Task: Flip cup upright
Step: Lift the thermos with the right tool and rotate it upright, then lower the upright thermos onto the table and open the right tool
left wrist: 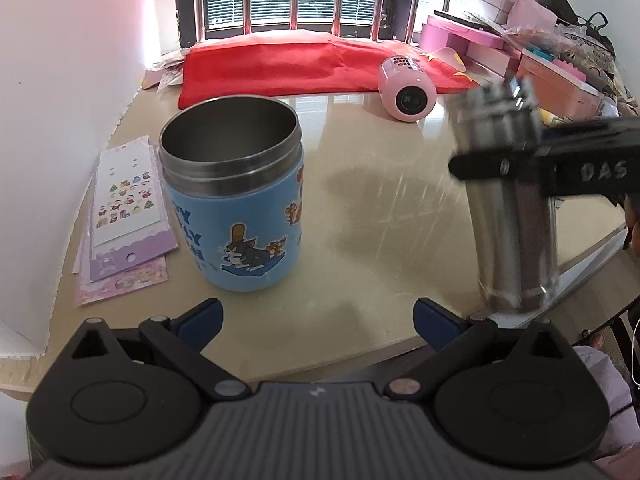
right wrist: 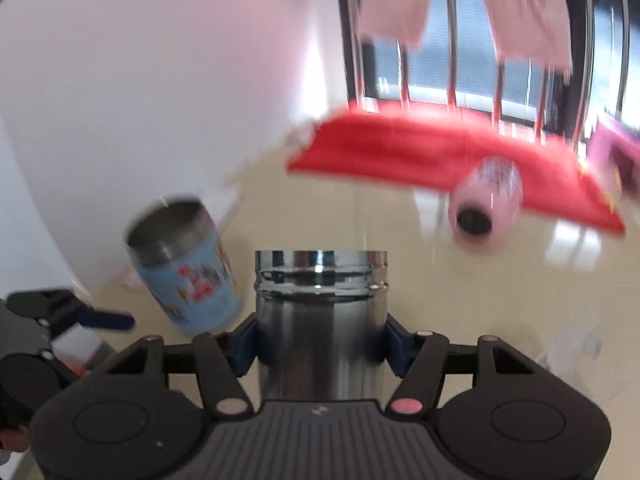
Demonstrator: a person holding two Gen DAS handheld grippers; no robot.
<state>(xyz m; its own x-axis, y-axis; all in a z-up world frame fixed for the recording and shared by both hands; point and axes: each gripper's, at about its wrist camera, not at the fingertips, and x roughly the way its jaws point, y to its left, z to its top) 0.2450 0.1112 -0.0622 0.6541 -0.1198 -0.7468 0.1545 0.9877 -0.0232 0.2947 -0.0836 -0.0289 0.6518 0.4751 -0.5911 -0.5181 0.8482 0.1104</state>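
Steel cup [right wrist: 321,320] sits clamped in my right gripper [right wrist: 321,346], blue pads pressed vs both sides of its body, threaded rim pointing away from the wrist cam. From the left wrist view the same cup [left wrist: 510,200] hangs at the right edge of the table [left wrist: 360,216], tilted a bit off vertical w/ the rim end up, base end just above the tabletop near the front edge; whether it's touching the surface I can't tell, too much motion blur. My right gripper's black finger [left wrist: 536,164] crosses the cup's upper half. My left gripper [left wrist: 318,320] is wide open w/ nothing between the pads, held low over the table's near edge. Blue cartoon cup [left wrist: 236,196] stands upright, mouth up, just ahead of my left fingers and well apart from the steel one. Sticker sheets [left wrist: 124,216] lie flat just beside it on the left. Pink cup [left wrist: 406,88] lies on its side at the far end, resting vs the edge of a red cloth [left wrist: 288,66] by the window.
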